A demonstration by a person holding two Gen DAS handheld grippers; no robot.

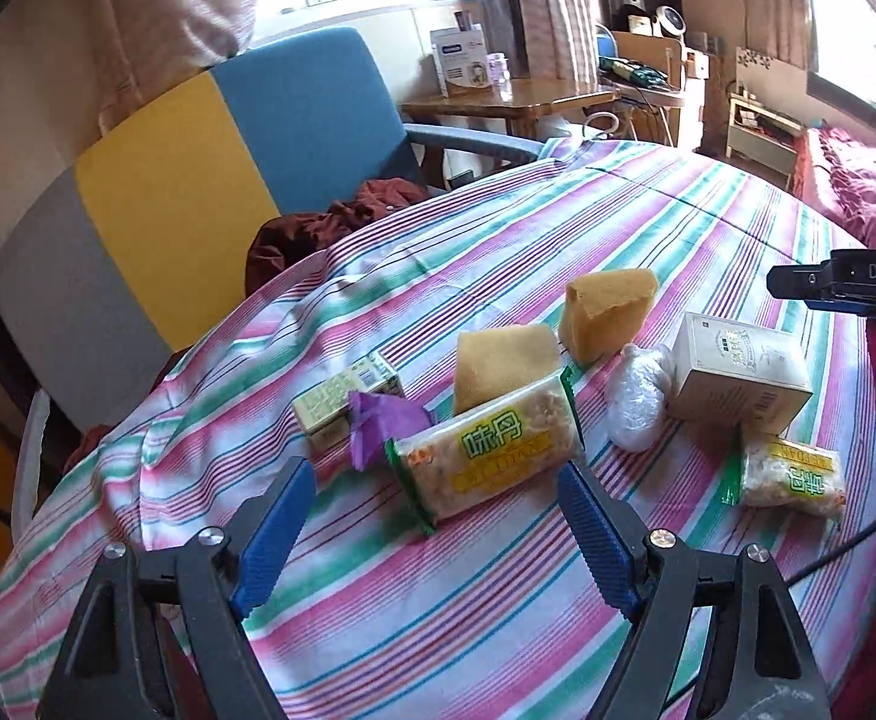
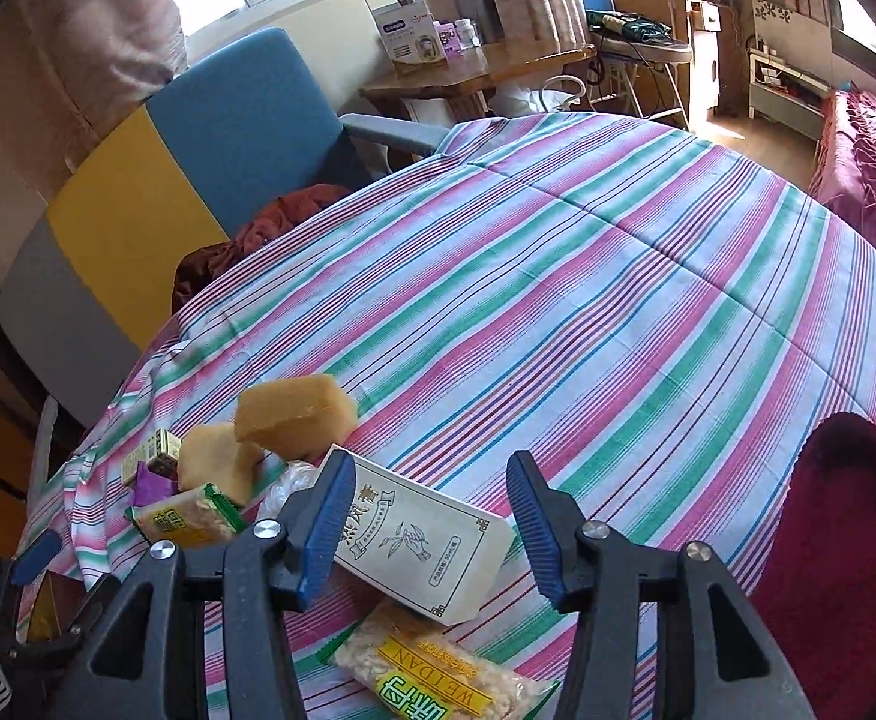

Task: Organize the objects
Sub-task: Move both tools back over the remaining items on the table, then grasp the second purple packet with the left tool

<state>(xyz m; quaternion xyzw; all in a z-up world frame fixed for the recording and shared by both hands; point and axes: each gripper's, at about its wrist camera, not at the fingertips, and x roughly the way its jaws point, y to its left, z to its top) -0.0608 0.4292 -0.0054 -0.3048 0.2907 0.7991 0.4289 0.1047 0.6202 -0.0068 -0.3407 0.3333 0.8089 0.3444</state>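
Left gripper [image 1: 438, 525] is hovering low over the striped tablecloth [image 1: 648, 222], angled forward and down, jaws spread wide and holding nothing. Its blue pads [image 1: 273, 540] are framing the near snack packet [image 1: 489, 450], which is lying flat on the cloth just ahead of the tips, not touching them. A purple wrapper [image 1: 378, 420] is sitting against the packet's left end, with a small green-and-white carton [image 1: 345, 399] just behind it. One yellow sponge [image 1: 501, 363] is leaning behind the packet, and a second sponge [image 1: 606, 312] is standing further back to the right. A clear plastic-wrapped bundle [image 1: 639, 399] is lying beside the white box [image 1: 738, 381], touching or nearly touching it. A second snack packet [image 1: 789, 477] is lying in front of that box, near the right edge.

Right gripper [image 2: 432, 528] is also tilting forward and down, jaws apart, empty. The white box [image 2: 426, 546] is sitting between and below its fingers; the left pad [image 2: 327, 525] is overlapping the box's edge in view, contact cannot be told. The second snack packet [image 2: 432, 669] is lying under the gripper, partly tucked beneath the box. In the left wrist view the right gripper's tip [image 1: 840, 288] is showing at the right edge, above the white box.

A blue, yellow and grey chair [image 1: 198, 168] is standing behind the table.
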